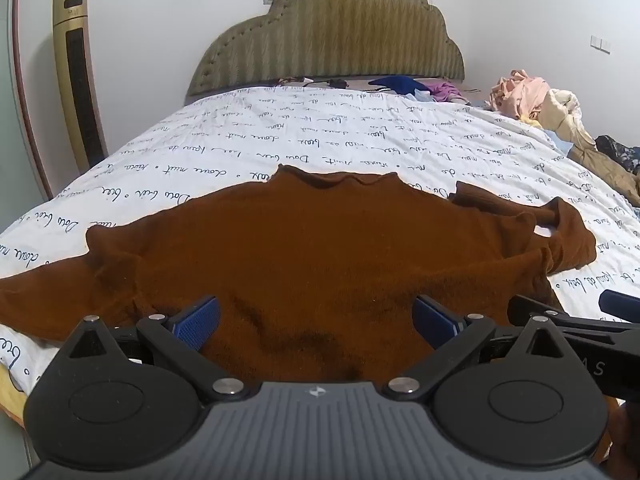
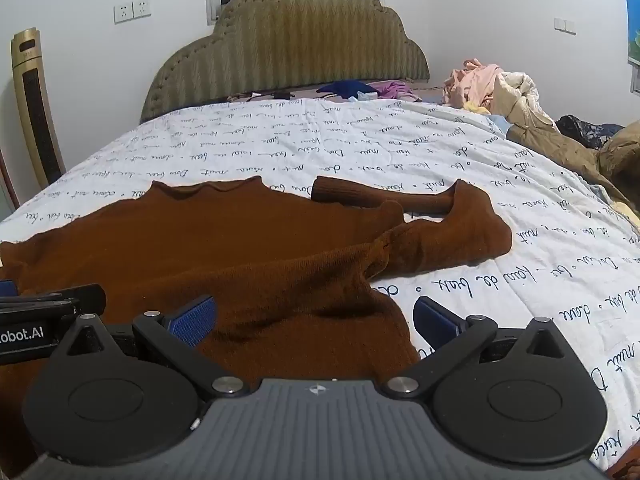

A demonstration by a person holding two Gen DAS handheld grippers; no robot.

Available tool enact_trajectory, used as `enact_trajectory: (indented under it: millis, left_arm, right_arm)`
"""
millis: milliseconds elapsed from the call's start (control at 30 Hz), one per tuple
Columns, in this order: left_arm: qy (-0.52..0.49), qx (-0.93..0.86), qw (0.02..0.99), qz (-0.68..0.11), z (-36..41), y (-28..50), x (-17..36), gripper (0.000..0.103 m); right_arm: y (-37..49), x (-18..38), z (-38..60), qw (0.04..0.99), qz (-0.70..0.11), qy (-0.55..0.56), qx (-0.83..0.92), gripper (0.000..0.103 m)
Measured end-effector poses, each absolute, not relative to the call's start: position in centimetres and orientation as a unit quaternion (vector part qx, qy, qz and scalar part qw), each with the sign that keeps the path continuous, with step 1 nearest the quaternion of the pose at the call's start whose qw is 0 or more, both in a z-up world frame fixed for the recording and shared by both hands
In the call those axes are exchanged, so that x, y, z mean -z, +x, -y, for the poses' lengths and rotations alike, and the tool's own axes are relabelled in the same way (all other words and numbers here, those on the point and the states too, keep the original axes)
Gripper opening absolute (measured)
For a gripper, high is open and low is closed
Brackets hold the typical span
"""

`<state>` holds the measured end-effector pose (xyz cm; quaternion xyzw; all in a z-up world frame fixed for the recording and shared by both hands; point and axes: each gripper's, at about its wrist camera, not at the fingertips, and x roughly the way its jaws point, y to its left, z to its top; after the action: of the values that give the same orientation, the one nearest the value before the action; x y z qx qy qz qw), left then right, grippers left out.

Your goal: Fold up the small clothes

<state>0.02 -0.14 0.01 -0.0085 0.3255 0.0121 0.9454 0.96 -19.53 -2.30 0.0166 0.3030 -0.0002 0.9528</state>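
A brown knit sweater (image 1: 312, 248) lies spread flat on the white bedspread (image 1: 320, 132), neck towards the headboard; it also shows in the right wrist view (image 2: 224, 248). Its right sleeve (image 2: 432, 216) is bent back on itself beside the body. My left gripper (image 1: 316, 320) is open, its blue pads wide apart over the sweater's near hem. My right gripper (image 2: 314, 320) is open over the hem's right corner, one pad above the cloth, the other above the bedspread. The right gripper's fingers (image 1: 580, 316) show at the left wrist view's right edge.
A padded headboard (image 1: 328, 36) stands at the far end. A pile of loose clothes (image 2: 500, 88) lies at the bed's far right, with dark and purple garments (image 2: 360, 88) near the headboard. A gold tower air conditioner (image 1: 76, 80) stands left of the bed.
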Motion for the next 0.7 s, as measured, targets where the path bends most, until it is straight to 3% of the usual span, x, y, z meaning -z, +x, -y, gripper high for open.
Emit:
enact_trajectory:
  millis: [700]
  left_arm:
    - [-0.005,-0.010,0.946,-0.325,0.32,0.09,0.15,0.103]
  right_arm:
    - [1.19,2.58,19.62,0.950,-0.313,0.014,0.002,0.103]
